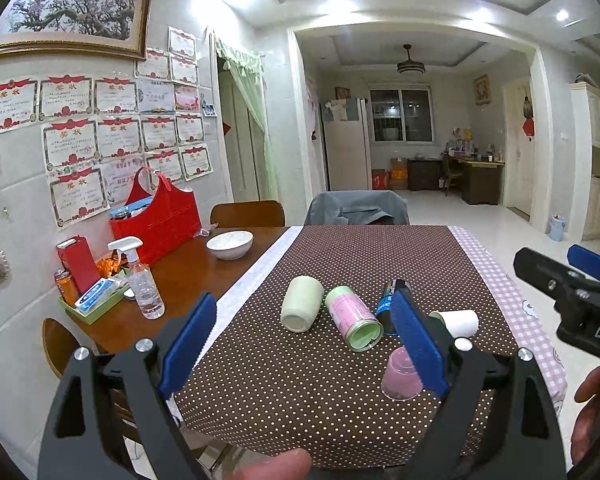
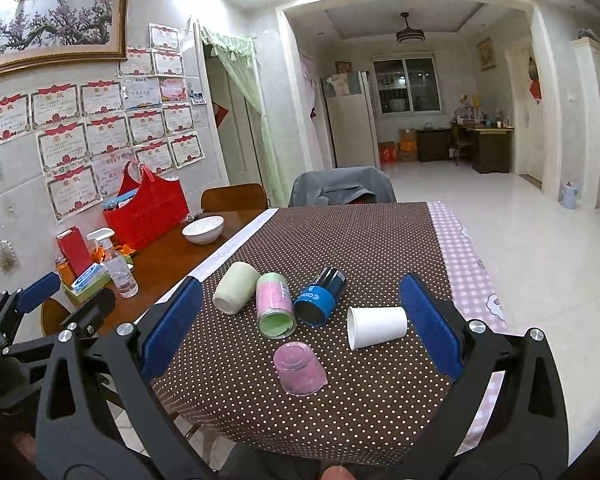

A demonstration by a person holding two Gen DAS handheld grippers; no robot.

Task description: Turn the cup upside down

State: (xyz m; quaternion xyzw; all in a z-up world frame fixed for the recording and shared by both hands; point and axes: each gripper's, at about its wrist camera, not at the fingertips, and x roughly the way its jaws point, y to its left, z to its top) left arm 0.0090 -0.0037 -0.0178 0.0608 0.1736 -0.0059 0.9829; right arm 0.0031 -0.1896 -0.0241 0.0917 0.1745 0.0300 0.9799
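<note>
Several cups lie on the brown dotted tablecloth [image 2: 360, 240]. A pale green cup [image 2: 236, 287], a pink-and-green cup [image 2: 275, 305], a blue cup [image 2: 320, 296] and a white paper cup [image 2: 377, 327] lie on their sides. A pink translucent cup [image 2: 299, 368] stands upside down nearest me. In the left wrist view I see the pale green cup [image 1: 302, 303], the pink-and-green cup [image 1: 352, 317], the blue cup [image 1: 387, 304], the white cup [image 1: 458, 322] and the pink cup [image 1: 402, 374]. My left gripper [image 1: 304, 340] and right gripper [image 2: 300, 320] are both open and empty, held above the table's near edge.
A white bowl [image 2: 203, 229], a spray bottle [image 2: 118, 268], a red bag [image 2: 148, 208] and a green tray of small items [image 2: 86, 284] sit on the bare wood at the left. A chair with a grey jacket [image 2: 340, 188] stands at the far end.
</note>
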